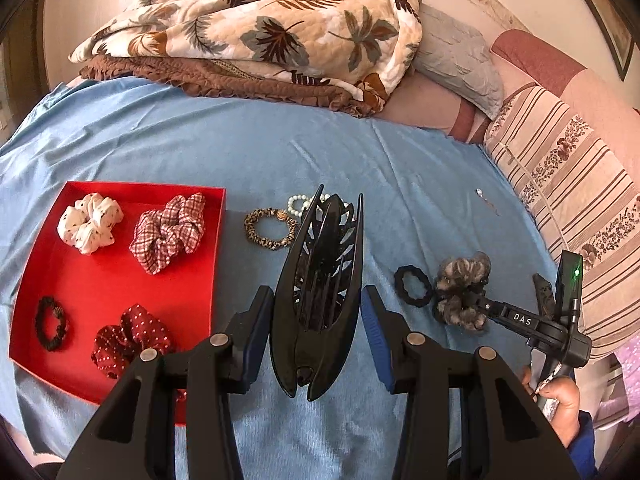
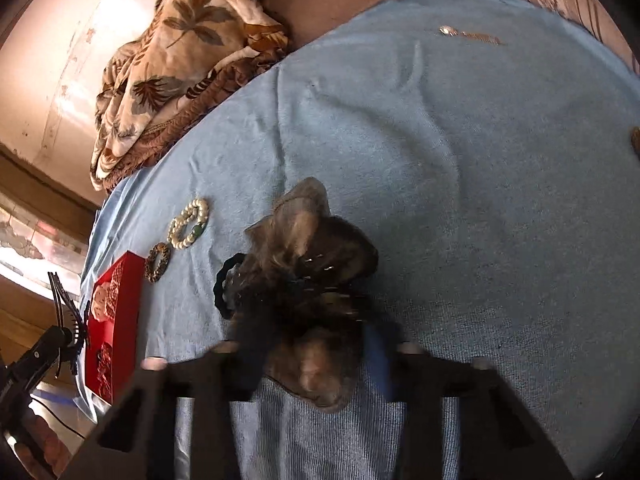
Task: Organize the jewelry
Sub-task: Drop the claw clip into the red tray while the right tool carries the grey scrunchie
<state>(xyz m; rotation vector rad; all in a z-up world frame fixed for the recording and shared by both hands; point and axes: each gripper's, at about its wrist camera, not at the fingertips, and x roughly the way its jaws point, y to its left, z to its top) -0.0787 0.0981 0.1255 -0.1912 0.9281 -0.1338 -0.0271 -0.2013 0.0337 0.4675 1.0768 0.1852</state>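
Note:
My left gripper [image 1: 318, 312] is shut on a large black claw hair clip [image 1: 316, 300] and holds it above the blue cloth, just right of the red tray [image 1: 120, 288]. The tray holds a white scrunchie [image 1: 90, 222], a plaid scrunchie [image 1: 170, 232], a dark red dotted scrunchie [image 1: 128, 340] and a thin black hair tie [image 1: 50, 322]. My right gripper [image 2: 312, 320] is shut on a grey furry scrunchie [image 2: 312, 248], also in the left wrist view [image 1: 462, 292], beside a black scalloped hair tie [image 1: 412, 284].
A leopard-print hair tie [image 1: 270, 229] and a pearl bracelet [image 1: 298, 205] lie on the blue cloth [image 1: 240, 152] right of the tray. A small silver piece [image 1: 486, 199] lies farther right. Folded quilts [image 1: 248, 32] lie at the back, striped pillows [image 1: 568, 184] at the right.

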